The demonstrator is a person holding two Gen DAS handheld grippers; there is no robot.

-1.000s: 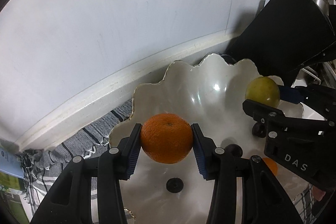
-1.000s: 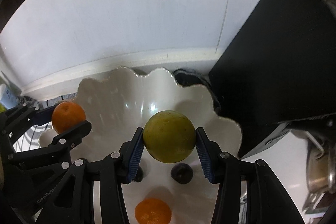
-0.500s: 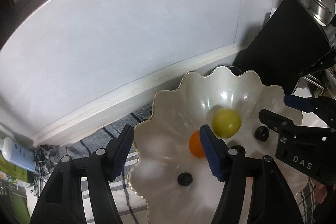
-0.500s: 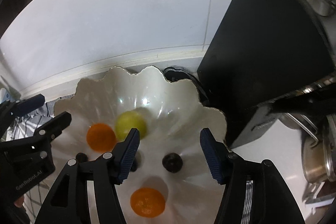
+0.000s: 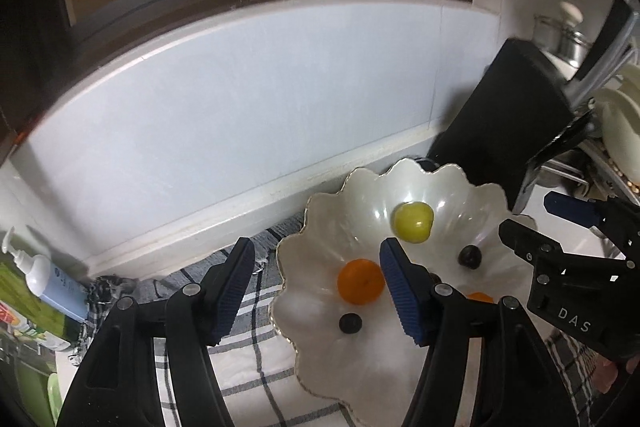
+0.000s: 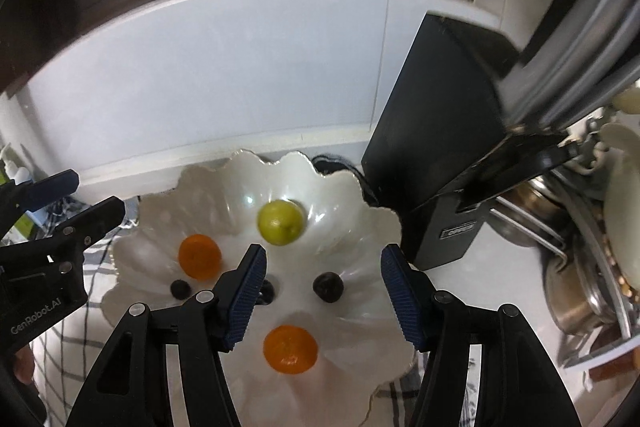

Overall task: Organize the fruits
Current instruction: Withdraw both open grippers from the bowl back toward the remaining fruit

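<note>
Tools, left [image 5: 316, 285] and right [image 6: 322, 293], now hang wide and empty above the scalloped white bowl [image 6: 160, 203], pulled back and higher. Released since a second ago, the orange [image 5: 360, 281] and green fruit [image 6: 280, 222] lie inside it.

Glossy white ceramic bowl [image 6: 360, 195]; woven checked cloth [image 5: 256, 359]; shiny steel pots [image 6: 576, 303]; matt black box [image 6: 436, 131]

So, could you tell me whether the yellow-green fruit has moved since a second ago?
Yes. It has dropped from between the right tongs into the scalloped white bowl, where the yellow-green fruit now lies toward the far rim.
</note>
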